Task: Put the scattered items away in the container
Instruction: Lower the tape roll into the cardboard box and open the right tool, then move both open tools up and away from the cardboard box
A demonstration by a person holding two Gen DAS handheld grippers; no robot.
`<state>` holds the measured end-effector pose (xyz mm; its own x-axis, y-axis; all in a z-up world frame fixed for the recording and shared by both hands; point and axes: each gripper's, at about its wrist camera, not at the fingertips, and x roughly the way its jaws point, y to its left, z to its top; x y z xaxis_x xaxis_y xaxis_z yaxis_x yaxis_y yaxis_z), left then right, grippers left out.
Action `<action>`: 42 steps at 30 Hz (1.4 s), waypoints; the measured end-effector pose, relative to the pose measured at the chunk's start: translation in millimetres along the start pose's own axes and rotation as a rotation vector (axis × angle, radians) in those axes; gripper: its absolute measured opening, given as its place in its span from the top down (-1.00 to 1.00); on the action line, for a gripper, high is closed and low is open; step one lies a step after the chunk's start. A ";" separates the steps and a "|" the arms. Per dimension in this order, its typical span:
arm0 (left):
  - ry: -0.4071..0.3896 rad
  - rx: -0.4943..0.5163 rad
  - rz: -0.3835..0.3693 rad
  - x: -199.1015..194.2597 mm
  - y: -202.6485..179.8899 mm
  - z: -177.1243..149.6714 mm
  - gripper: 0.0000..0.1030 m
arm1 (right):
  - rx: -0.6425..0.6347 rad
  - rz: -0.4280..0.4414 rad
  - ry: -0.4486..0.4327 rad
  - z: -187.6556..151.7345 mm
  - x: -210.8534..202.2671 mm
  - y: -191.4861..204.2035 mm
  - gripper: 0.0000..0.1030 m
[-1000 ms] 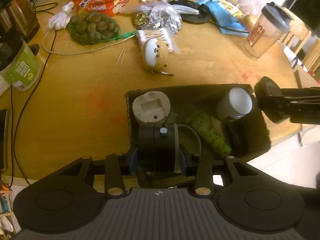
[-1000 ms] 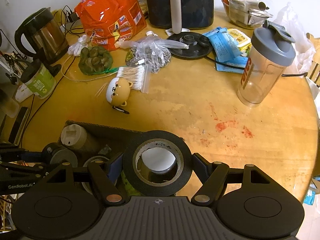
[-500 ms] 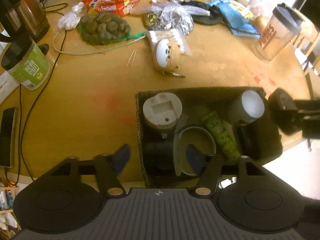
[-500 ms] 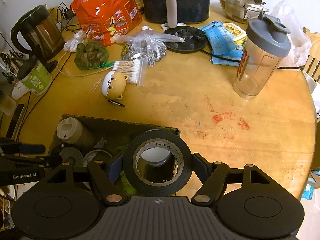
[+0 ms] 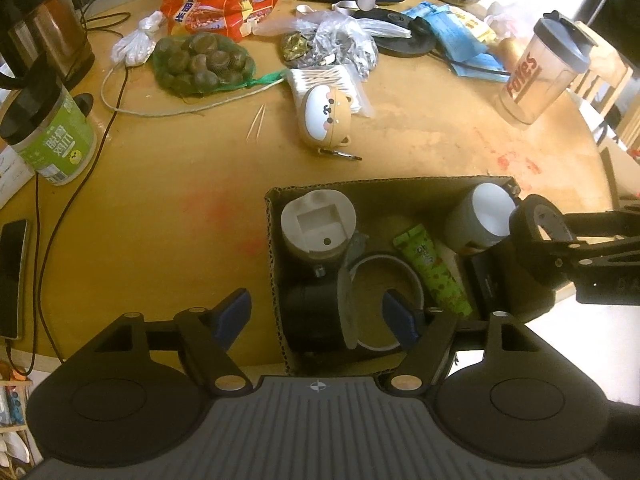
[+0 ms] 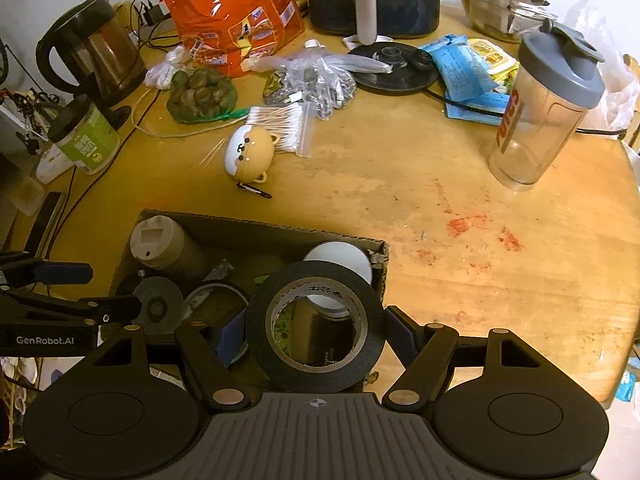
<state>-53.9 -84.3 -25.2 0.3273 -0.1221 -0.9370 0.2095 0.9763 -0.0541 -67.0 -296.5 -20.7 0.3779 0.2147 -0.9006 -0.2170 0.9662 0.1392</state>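
- My left claw (image 5: 316, 316) stands wide and empty at the bottom of its frame; its jaws have just been opening, and the black cylinder (image 5: 312, 316) now lies in the near left corner of the cardboard box (image 5: 274, 248), free of both pads. One blue pad (image 5: 234, 312) hangs outside the box wall, the other inside.
- I judge that drop done: the cylinder rests low beside the beige lidded cup (image 5: 316, 226), so nothing tips.
- My right claw (image 6: 316, 320) holds the black tape roll (image 6: 316, 322) across its outer rim, hole facing the camera. It hovers over the right end of the box, above the white-topped jar (image 6: 336, 270) in the centre of the right view.
- Gripping by the rim keeps the roll flat on its face, so it should lie down on the items instead of rolling.
- Inside the box, mid-frame in the left view, also sit a green tube (image 5: 432, 268) and a clear tape ring (image 5: 384, 280); free room is scarce, so the roll will likely land on top.
- Still out on the table (image 5: 160, 220), in the upper middle of the left frame, lies the bear-faced case (image 5: 326, 116) against the cotton swab bag (image 5: 328, 80). That looks like the next pick.
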 end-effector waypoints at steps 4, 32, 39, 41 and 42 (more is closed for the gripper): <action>-0.003 -0.002 -0.001 -0.1 0.9 0.6 -0.40 | -0.006 -0.002 0.006 -0.4 1.6 1.5 -0.47; -0.026 -0.038 -0.004 -0.5 9.3 9.9 -0.42 | -0.071 -0.044 0.015 16.6 9.8 6.9 -0.90; -0.036 -0.060 -0.008 -1.5 13.8 13.7 -0.43 | -0.089 -0.059 0.017 26.2 13.1 8.5 -0.94; -0.041 -0.065 -0.010 -1.7 14.7 14.9 -0.44 | -0.097 -0.061 0.016 28.7 14.0 9.3 -1.00; -0.043 -0.067 -0.011 -1.8 15.1 15.5 -0.44 | -0.102 -0.062 0.015 29.9 14.4 9.7 -1.00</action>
<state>-37.0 -72.1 -18.9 0.3651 -0.1386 -0.9206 0.1515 0.9845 -0.0881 -36.8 -279.7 -20.0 0.3802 0.1516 -0.9124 -0.2838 0.9580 0.0409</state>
